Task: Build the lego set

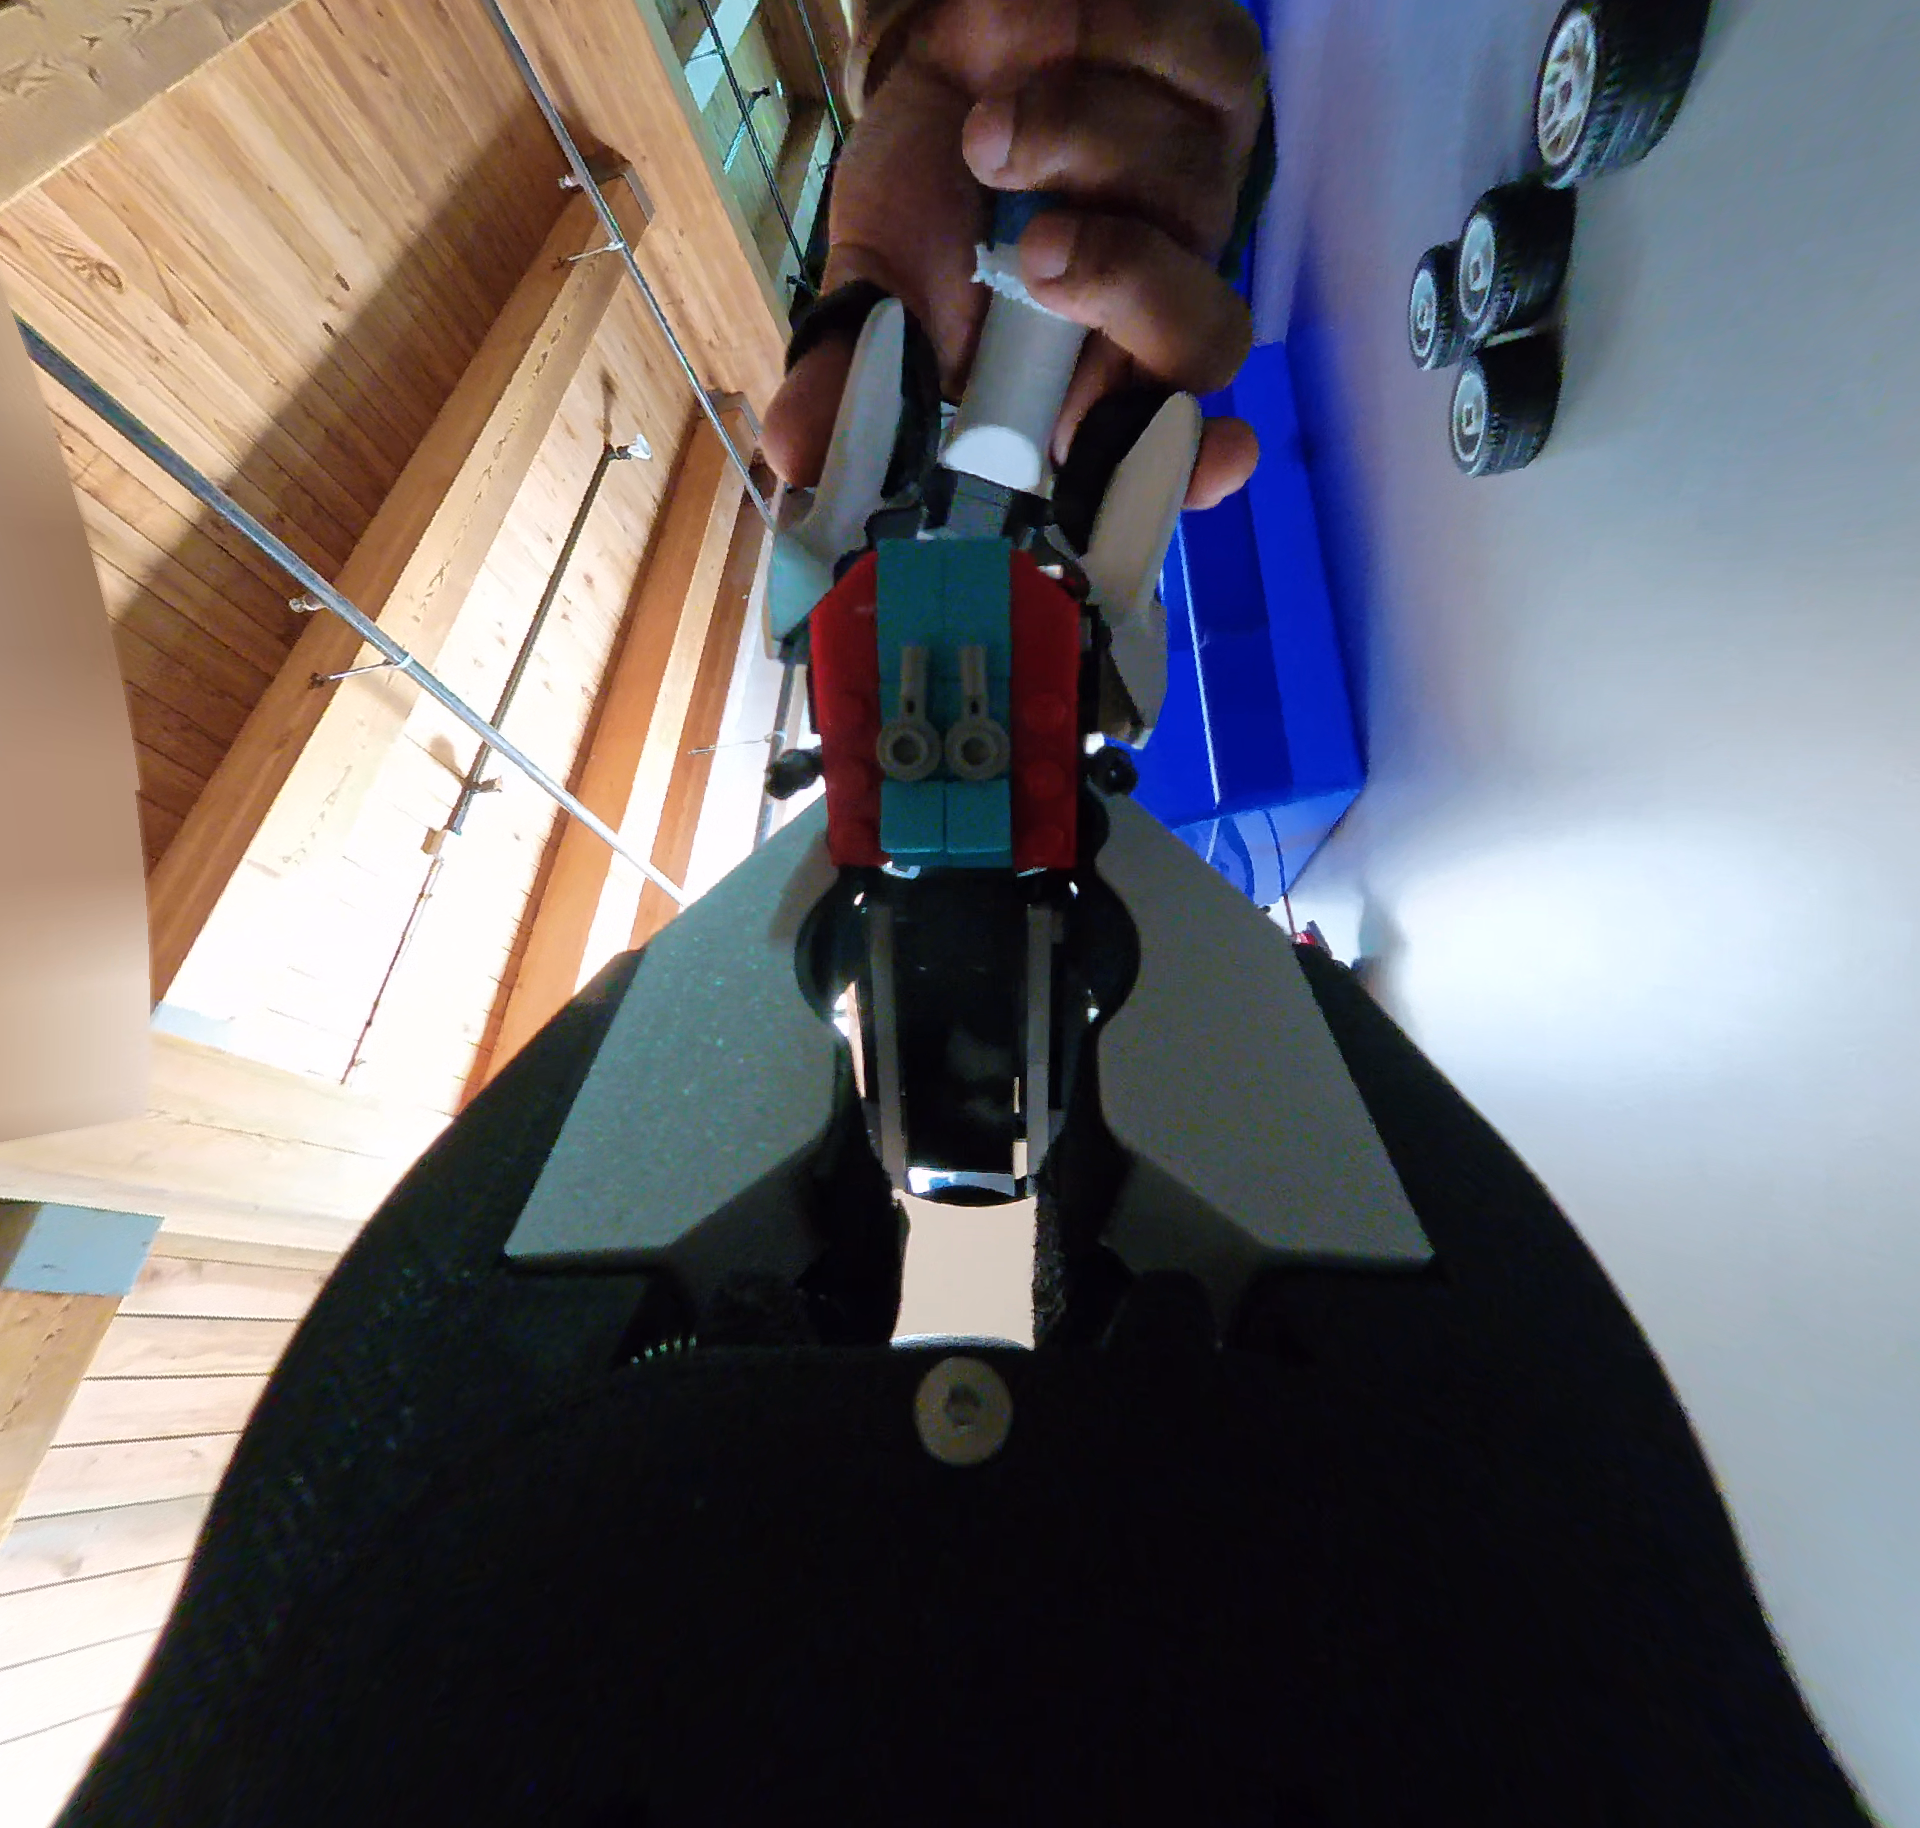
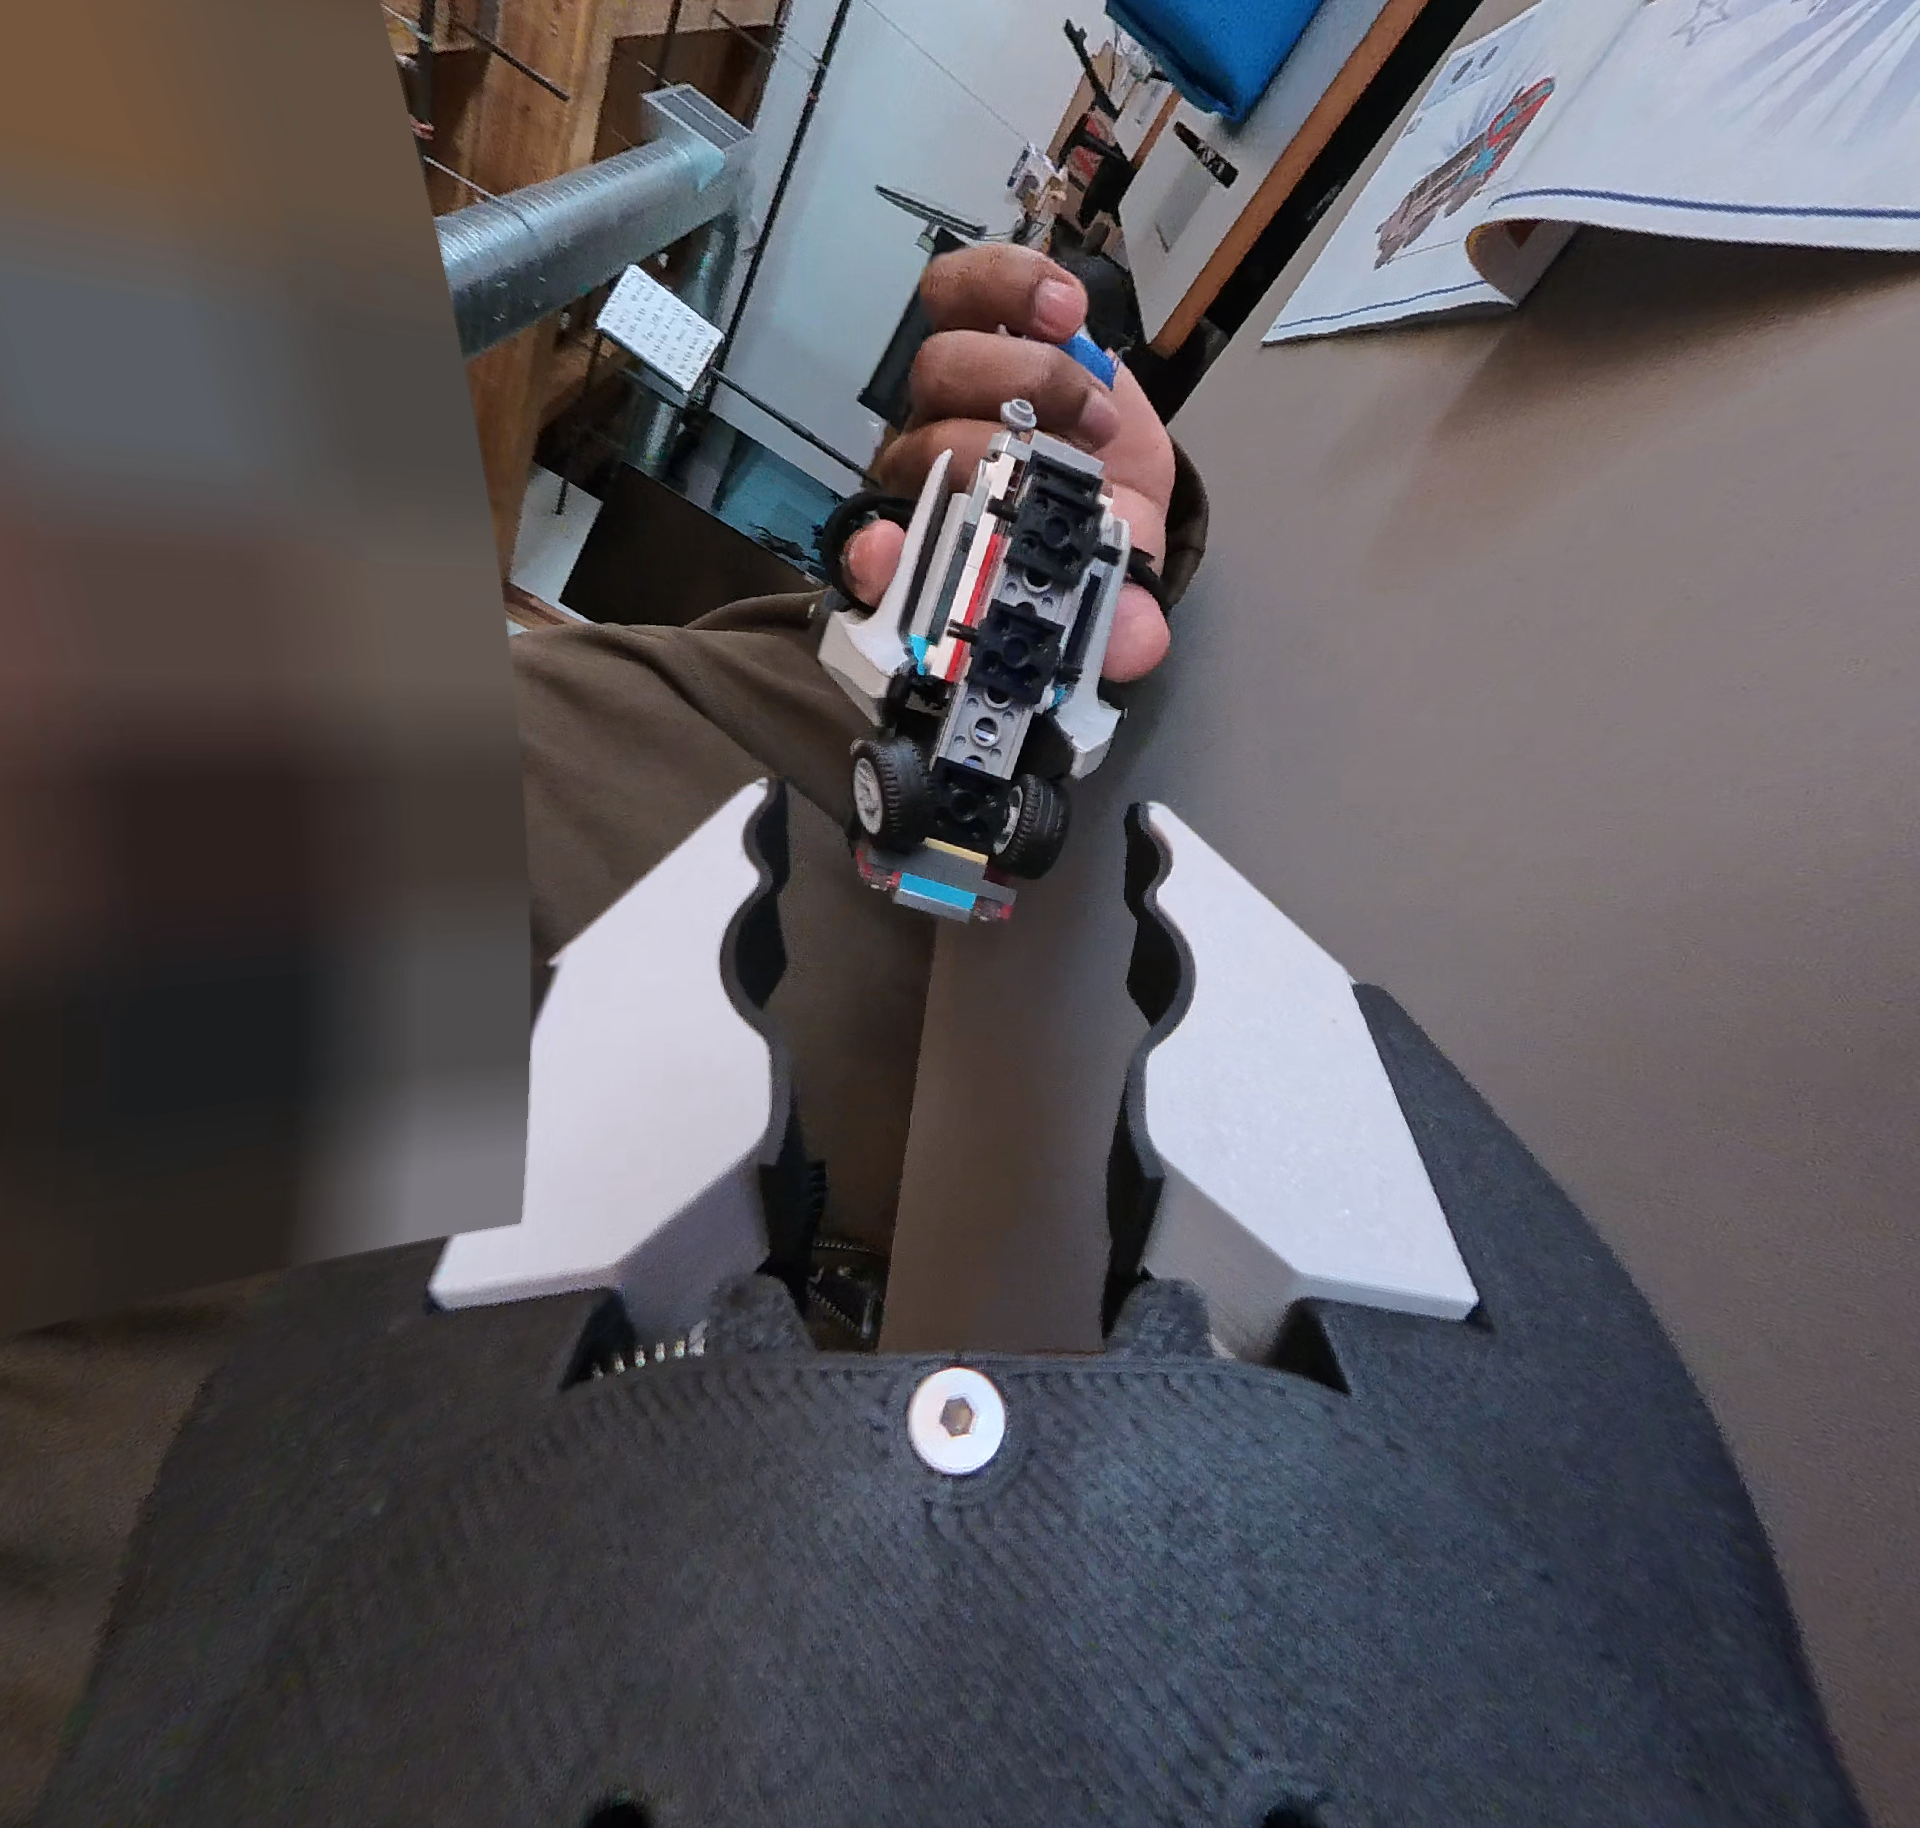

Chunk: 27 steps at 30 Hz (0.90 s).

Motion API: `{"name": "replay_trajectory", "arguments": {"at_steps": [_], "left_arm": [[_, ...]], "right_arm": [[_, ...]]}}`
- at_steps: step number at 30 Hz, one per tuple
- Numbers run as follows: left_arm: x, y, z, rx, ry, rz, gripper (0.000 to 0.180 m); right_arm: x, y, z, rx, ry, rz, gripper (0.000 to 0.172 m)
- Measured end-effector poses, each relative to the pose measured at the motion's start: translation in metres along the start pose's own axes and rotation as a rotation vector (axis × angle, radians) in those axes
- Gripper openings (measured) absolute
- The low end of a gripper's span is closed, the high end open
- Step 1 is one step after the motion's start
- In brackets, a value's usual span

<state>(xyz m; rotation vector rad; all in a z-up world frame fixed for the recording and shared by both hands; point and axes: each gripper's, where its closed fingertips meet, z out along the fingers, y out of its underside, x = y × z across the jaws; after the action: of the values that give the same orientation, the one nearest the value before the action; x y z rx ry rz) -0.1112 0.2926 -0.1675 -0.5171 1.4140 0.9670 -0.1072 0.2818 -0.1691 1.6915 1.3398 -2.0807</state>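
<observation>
- Toy car (image 1: 945,635): a brick-built model in red and teal with a black windscreen. It is held off the worktop (image 1: 1714,947), lengthwise along the left gripper (image 1: 956,864).
- The left gripper is clamped on the car's body, with one grey finger (image 1: 717,1030) pressed against each flank. The right wrist view shows the same hold from the far side, with the car's grey and black underside turned toward the camera.
- Fitted wheels (image 2: 891,791): one pair sits on the axle at the bumper end. No wheels show on the rest of the underside.
- The right gripper (image 2: 954,802) is spread wide and carries nothing. Its tips stand either side of the wheeled end, apart from it.
- Handling, as a judgement: a studded model can split under a squeeze. The hold across the solid middle looks sound, and contact is best kept off the small trim pieces.
- Loose wheels (image 1: 1507,251): four black tyres with pale hubs lie grouped on the worktop, well away from the car.
- Blue box (image 1: 1278,656): it stands on the worktop beyond the car.
- Booklet (image 2: 1714,116): it lies open on the worktop and shows coloured drawings of a car. Its print is too small to read.
- No brand mark is legible on the car or on either gripper.
</observation>
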Motion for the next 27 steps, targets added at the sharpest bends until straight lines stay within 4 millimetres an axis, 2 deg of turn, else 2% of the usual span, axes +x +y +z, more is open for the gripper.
{"name": "replay_trajectory", "arguments": {"at_steps": [11,18,25,27], "left_arm": [[-0.006,-0.013,-0.002,0.042,-0.023,0.023,0.037],[-0.007,-0.015,-0.003,0.05,-0.024,0.041,0.037],[-0.006,-0.015,-0.003,0.052,-0.019,0.079,0.037],[-0.005,-0.013,-0.004,0.051,-0.016,0.086,0.037]], "right_arm": [[0.001,0.013,0.007,-0.038,-0.058,0.066,0.068],[0.001,0.02,0.012,-0.073,-0.068,0.086,0.065],[-0.008,0.021,0.012,-0.07,-0.128,0.103,0.042],[-0.007,0.02,0.012,-0.061,-0.131,0.107,0.041]]}}
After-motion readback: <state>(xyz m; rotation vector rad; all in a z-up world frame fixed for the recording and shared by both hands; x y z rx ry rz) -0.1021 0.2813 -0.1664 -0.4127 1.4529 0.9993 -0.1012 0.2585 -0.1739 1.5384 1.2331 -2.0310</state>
